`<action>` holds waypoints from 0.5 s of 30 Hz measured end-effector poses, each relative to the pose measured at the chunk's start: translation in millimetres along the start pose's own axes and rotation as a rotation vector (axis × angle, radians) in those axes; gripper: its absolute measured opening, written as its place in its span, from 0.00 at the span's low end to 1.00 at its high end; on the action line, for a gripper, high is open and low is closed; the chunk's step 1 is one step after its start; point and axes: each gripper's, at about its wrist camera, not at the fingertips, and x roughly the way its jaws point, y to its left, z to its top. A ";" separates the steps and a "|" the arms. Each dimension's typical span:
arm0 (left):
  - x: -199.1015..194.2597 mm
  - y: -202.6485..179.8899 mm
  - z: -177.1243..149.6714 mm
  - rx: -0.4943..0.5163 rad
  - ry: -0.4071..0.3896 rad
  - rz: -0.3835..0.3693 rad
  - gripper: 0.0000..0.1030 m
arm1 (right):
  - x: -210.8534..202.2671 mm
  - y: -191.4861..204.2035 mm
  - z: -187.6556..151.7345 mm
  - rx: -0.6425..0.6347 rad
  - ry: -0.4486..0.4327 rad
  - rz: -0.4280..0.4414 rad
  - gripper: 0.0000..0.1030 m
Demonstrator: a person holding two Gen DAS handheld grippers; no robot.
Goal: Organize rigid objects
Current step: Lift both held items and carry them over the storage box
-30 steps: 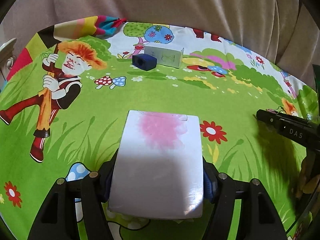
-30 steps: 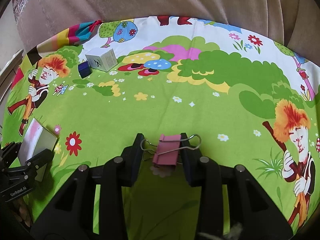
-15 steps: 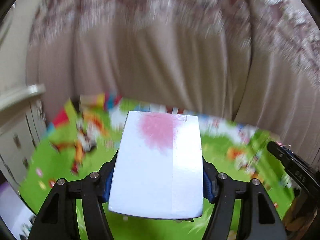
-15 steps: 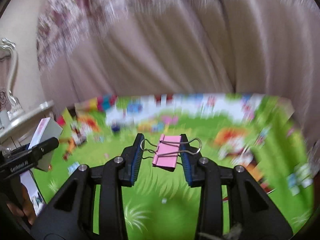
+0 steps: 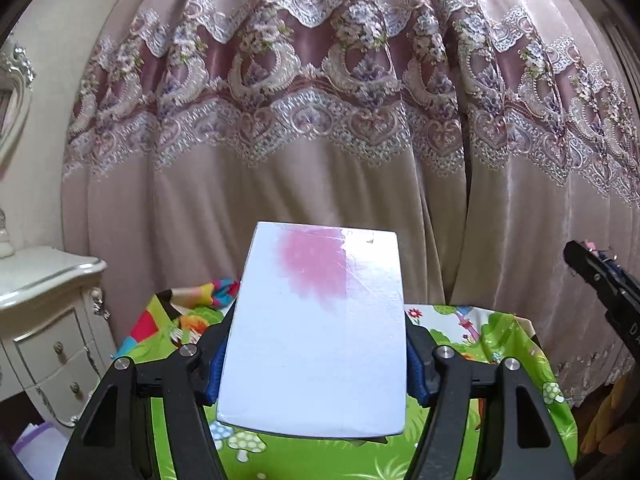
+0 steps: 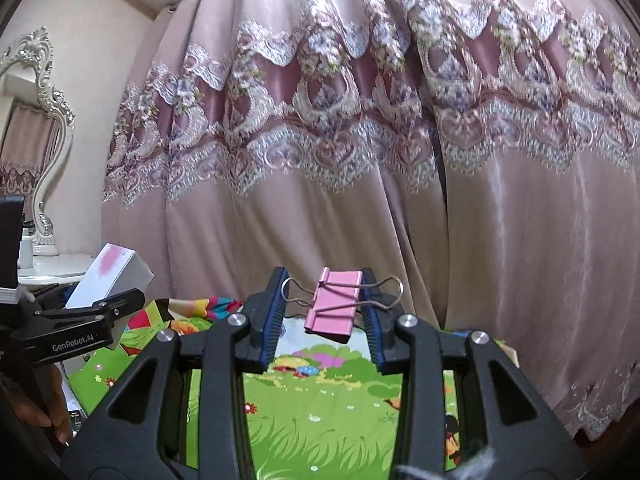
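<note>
Left gripper (image 5: pixel 316 360) clamped on white box (image 5: pixel 320 320), frame centre; right gripper (image 6: pixel 324 312) pinching pink binder clip (image 6: pixel 334 304) by wire handles. Risk: clip twisting loose; box slipping if I tilt.

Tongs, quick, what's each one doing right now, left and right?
Left tongs: closed on the white box with a pink smudge, held clear of the cloth.
Right tongs: closed on the pink binder clip, also lifted.

Left claw (image 5: pixel 314 344) and right claw (image 6: pixel 326 312) clamped, level.
</note>
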 end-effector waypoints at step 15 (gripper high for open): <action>-47.2 47.5 -4.0 -0.025 -0.034 0.106 0.66 | -13.6 57.3 22.4 -0.042 -0.041 0.162 0.39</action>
